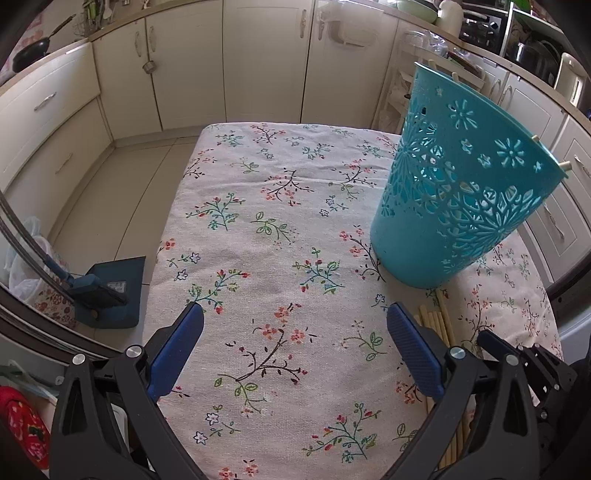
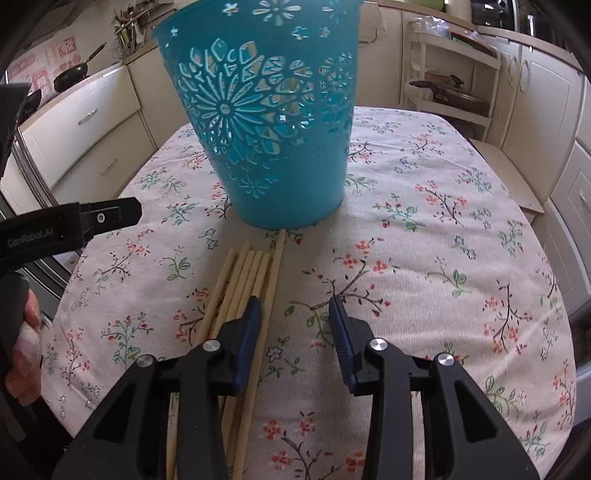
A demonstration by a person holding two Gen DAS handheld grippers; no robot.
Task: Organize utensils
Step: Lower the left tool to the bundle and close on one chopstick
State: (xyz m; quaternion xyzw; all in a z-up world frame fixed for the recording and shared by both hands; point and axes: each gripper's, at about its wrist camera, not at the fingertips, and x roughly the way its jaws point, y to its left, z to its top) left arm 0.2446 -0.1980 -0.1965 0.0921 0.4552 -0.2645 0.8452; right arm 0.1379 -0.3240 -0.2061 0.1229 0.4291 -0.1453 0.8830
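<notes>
Chopsticks (image 2: 243, 280) lie lower centre, one between the parted, empty right gripper (image 2: 295, 306) fingers; left gripper (image 1: 295, 314) released, chopsticks beside its right finger.

This is a home kitchen. Cream cabinets (image 1: 258, 62) with metal handles run along the walls under a countertop, where a black frying pan (image 1: 31, 51) sits beside a rack of utensils (image 2: 127, 31). A floral tablecloth (image 1: 280, 236) covers the table, a dustpan (image 1: 110, 291) rests on the tiled floor, and a shelf unit (image 2: 454, 81) holds cookware.
</notes>
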